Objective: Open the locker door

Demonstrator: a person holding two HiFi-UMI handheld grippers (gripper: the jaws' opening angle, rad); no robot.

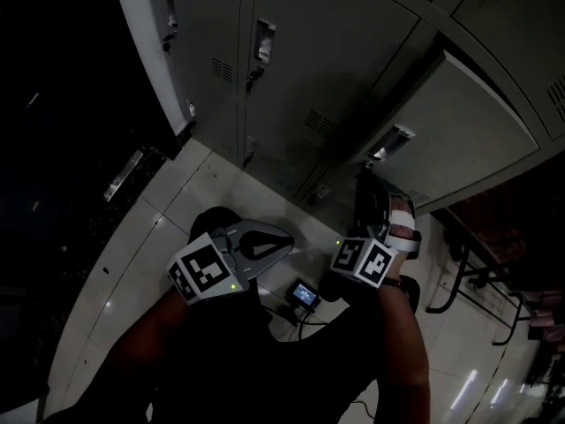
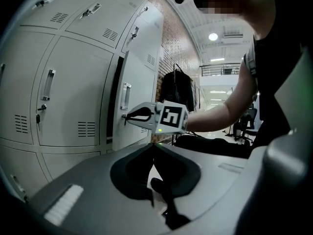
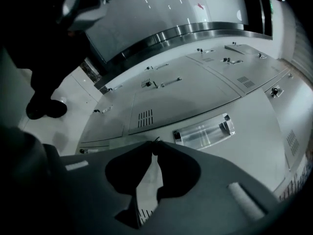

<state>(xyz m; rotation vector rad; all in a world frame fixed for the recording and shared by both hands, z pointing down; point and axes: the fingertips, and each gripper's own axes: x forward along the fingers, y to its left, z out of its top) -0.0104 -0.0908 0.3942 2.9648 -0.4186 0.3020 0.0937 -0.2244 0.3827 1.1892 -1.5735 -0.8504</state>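
The grey locker door (image 1: pixel 468 131) stands ajar, swung a little out from the bank of lockers. It also shows in the left gripper view as the door (image 2: pixel 139 87) with a dark gap along its left edge. My right gripper (image 1: pixel 369 184) reaches to that edge just below the shiny handle (image 1: pixel 389 142). In the right gripper view the jaws (image 3: pixel 154 143) are pinched together on a small dark key-like tab, left of the handle (image 3: pixel 203 131). My left gripper (image 1: pixel 287 237) hangs lower and away from the lockers, shut and empty (image 2: pixel 151 146).
More closed lockers (image 1: pixel 291 78) with handles and vents fill the wall to the left. A small lit device (image 1: pixel 305 294) lies on the tiled floor by my feet. Chair or desk legs (image 1: pixel 477 263) stand at the right.
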